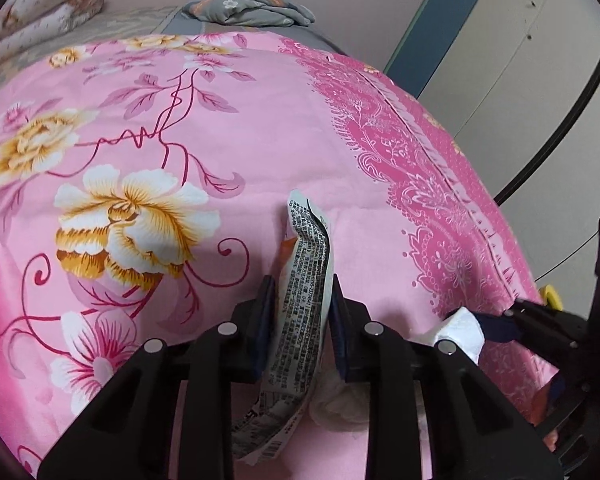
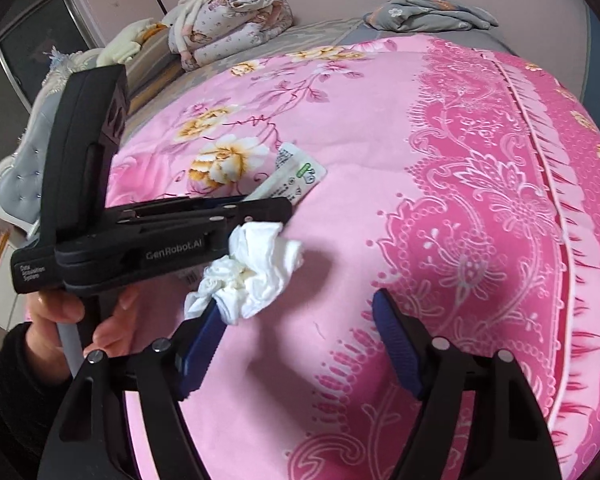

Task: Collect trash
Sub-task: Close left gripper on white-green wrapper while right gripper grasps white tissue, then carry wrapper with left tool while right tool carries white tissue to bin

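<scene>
My left hand-held gripper (image 1: 300, 292) is clenched on a printed wrapper (image 1: 306, 252), which sticks up past the fingertips and trails back between the fingers, its tip lying over the pink floral quilt (image 1: 228, 128). My right hand-held gripper (image 2: 298, 336) is spread wide and grasps nothing; its left pad (image 2: 202, 340) touches a crumpled white tissue (image 2: 256, 272) that lies on the quilt, just beside the left hand-held gripper. Beyond, on the bed, lie a folded blanket (image 2: 228, 20) and a grey cloth (image 2: 428, 12).
</scene>
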Demonstrator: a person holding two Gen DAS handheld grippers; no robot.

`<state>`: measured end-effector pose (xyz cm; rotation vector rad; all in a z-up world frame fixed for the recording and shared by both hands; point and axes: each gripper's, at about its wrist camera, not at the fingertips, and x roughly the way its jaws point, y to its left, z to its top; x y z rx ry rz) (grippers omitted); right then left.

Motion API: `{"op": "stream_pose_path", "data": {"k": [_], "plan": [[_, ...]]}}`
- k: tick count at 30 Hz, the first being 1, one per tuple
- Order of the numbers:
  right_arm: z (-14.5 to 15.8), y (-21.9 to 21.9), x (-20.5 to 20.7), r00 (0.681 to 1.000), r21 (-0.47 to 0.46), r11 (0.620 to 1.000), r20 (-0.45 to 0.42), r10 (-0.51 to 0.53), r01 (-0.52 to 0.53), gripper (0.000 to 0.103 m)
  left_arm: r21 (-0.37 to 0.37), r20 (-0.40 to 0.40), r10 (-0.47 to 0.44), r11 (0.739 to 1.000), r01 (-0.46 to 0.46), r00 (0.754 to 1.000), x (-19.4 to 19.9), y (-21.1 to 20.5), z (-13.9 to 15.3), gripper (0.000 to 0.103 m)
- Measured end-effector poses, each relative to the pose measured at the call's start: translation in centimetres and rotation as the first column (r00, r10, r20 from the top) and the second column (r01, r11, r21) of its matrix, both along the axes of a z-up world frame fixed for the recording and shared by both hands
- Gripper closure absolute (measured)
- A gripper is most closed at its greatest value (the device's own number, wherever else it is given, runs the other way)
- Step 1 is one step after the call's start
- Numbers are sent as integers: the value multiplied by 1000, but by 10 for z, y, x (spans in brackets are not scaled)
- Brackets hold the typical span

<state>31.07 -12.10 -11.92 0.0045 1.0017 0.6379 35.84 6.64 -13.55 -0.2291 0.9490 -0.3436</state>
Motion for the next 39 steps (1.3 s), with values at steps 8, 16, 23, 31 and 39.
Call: {"op": "stream_pose_path", "data": {"k": [8, 16, 23, 31, 39], "plan": [[5, 6, 2, 999, 54, 998, -10, 34, -33, 44, -84, -20, 20, 996, -22, 1000, 1, 10, -3, 81], [6, 14, 5, 997, 110, 991, -11, 82, -81, 57, -125, -22, 27, 992, -30, 999, -1, 15, -5, 82], [10, 19, -3, 991, 133, 982, 18, 130, -131, 82, -131, -17, 29, 991, -31, 999, -3, 16, -5, 82], [15, 17, -12, 988, 139, 978, 35, 150, -153, 91, -124, -3, 29, 992, -29, 1000, -10, 16, 1, 82], [19, 3, -25, 991, 115, 985, 26, 130, -132, 93, -101, -10, 0, 995, -1, 1000, -14, 6, 7, 81]]}}
